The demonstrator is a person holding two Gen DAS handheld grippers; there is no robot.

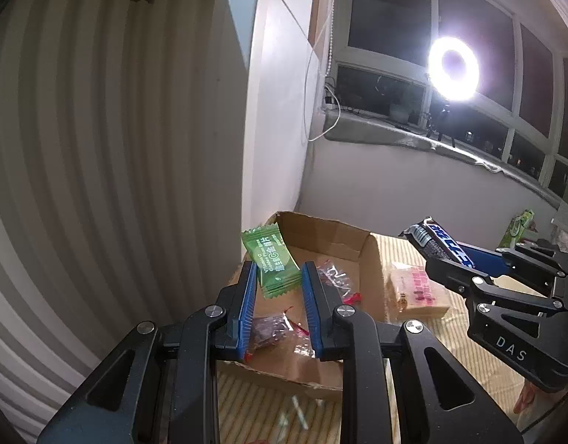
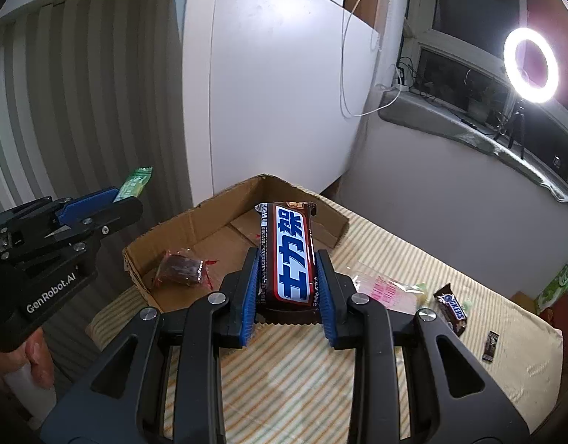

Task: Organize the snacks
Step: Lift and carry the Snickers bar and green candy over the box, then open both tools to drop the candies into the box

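Left gripper (image 1: 278, 277) tilted down toward the cardboard box (image 1: 369, 259), hovering above its near left part. Between the blue pads (image 1: 246, 296) a green candy packet (image 1: 274, 266) pinched by its lower end, the rest of it sticking up and forward, clear of the box floor. From the right wrist view, same green packet (image 2: 134, 183) seen edge-on, poking out of the closed fingers, well above the left edge of the box.

Right gripper (image 2: 287, 285) also tilted down, pointing at the near right wall of the box (image 2: 195, 222). Jaws pressed on a long brown chocolate bar (image 2: 289, 255) with a blue and white label, gripped at its near half, far end reaching over the box interior. Seen from the left wrist view as a dark bar (image 1: 437, 244) lifted above the right edge of the box.

On the box floor: 1 dark sweet in clear wrap with red twists (image 2: 184, 268), near the left front corner.

On the striped cloth (image 2: 302, 370), right of the box: a pink-printed clear bag (image 2: 387, 290), then a small Snickers bar (image 2: 452, 309), then a tiny dark packet (image 2: 491, 346), each apart from the others.

Part of a hand (image 2: 34, 347) visible under the left gripper body, at the left border.
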